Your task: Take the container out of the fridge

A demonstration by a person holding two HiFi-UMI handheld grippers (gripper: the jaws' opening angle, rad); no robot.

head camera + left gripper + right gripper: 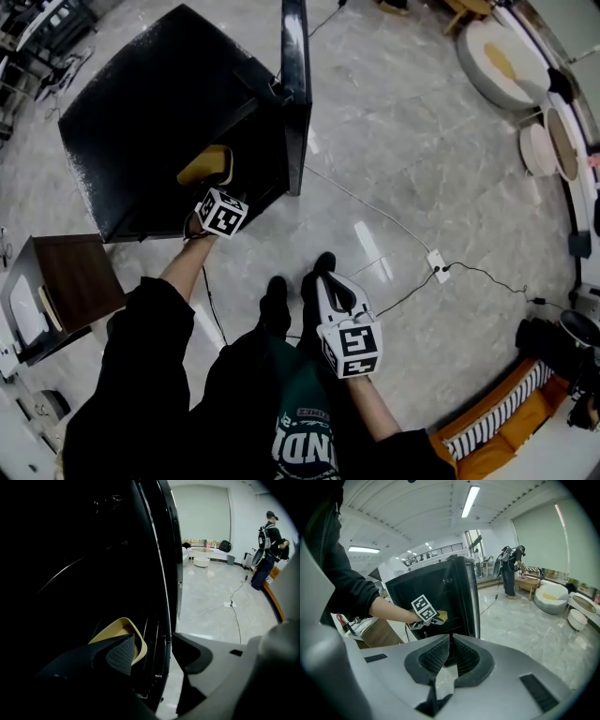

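A black fridge (pixel 150 141) stands open with a yellow container (pixel 206 166) on a shelf inside. My left gripper (pixel 214 192) reaches into the opening just in front of the container. In the left gripper view its jaws stand wide apart. The left pad (pixel 121 654) lies over the container's (pixel 123 629) near rim, while the other jaw sits outside the fridge's front edge (pixel 164 620). Nothing is pinched between them. My right gripper (pixel 322 278) hangs low by my feet, away from the fridge. Its pads (pixel 440 656) meet with nothing between them.
The fridge door (pixel 295 94) stands open to the right of the opening. A brown wooden cabinet (pixel 66 281) is at the left. A power strip with a cable (pixel 438 265) lies on the marble floor. Round seats (pixel 497 61) are far right. A person (pixel 268 550) stands in the distance.
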